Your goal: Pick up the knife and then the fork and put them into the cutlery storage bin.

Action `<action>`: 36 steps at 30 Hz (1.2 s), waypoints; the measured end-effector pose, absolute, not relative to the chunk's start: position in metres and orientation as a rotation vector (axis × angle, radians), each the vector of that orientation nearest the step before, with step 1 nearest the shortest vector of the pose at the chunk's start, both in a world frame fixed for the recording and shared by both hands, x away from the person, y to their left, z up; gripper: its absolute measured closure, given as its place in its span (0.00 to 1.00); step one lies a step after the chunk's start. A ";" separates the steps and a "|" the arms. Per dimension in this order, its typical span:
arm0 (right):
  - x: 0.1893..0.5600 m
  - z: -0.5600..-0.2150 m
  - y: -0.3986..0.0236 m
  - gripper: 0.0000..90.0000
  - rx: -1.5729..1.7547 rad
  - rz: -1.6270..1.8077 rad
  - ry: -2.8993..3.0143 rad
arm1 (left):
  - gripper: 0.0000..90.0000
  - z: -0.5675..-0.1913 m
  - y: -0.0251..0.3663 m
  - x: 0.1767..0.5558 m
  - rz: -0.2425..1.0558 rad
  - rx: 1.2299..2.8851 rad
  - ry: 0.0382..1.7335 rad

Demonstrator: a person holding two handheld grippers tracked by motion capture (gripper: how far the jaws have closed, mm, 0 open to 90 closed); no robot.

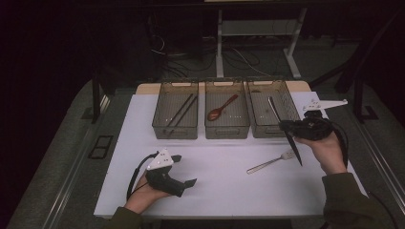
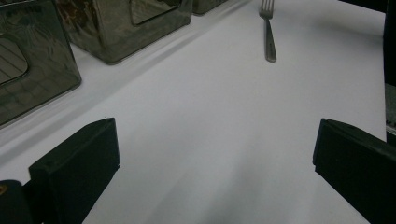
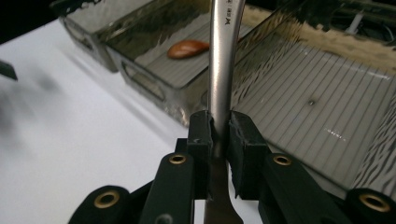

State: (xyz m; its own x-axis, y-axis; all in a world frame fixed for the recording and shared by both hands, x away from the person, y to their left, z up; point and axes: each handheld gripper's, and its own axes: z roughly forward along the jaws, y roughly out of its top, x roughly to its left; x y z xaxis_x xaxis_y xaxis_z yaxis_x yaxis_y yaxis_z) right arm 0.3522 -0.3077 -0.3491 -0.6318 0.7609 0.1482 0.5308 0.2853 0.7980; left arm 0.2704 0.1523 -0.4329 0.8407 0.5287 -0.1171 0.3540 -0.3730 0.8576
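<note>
My right gripper (image 1: 287,127) (image 3: 219,127) is shut on a long metal utensil (image 1: 273,106) (image 3: 223,56), probably a knife. It holds the utensil tilted over the front wall of the right-hand bin (image 1: 265,130) (image 3: 303,116); one end reaches over the bin and the other points down toward the table. A metal fork (image 1: 271,162) (image 2: 268,33) lies on the white table just left of that hand. My left gripper (image 1: 186,170) (image 2: 215,154) rests at the table's near left, open, with nothing between its jaws.
Three smoky clear bins stand in a row at the back. The left bin (image 1: 175,128) (image 2: 32,70) holds dark chopsticks (image 1: 181,109), and the middle bin (image 1: 227,129) (image 2: 126,28) holds a wooden spoon (image 1: 222,108) (image 3: 188,48). White tabletop (image 1: 224,191) spreads in front.
</note>
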 end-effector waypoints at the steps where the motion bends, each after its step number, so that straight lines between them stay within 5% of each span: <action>1: 0.355 -0.348 -0.308 0.87 1.192 1.279 2.285 | 0.00 -0.433 0.153 0.270 0.215 1.999 0.651; 36: 0.469 -0.316 -0.310 0.87 1.260 1.228 2.073 | 0.00 -0.432 0.154 0.271 0.225 1.988 0.664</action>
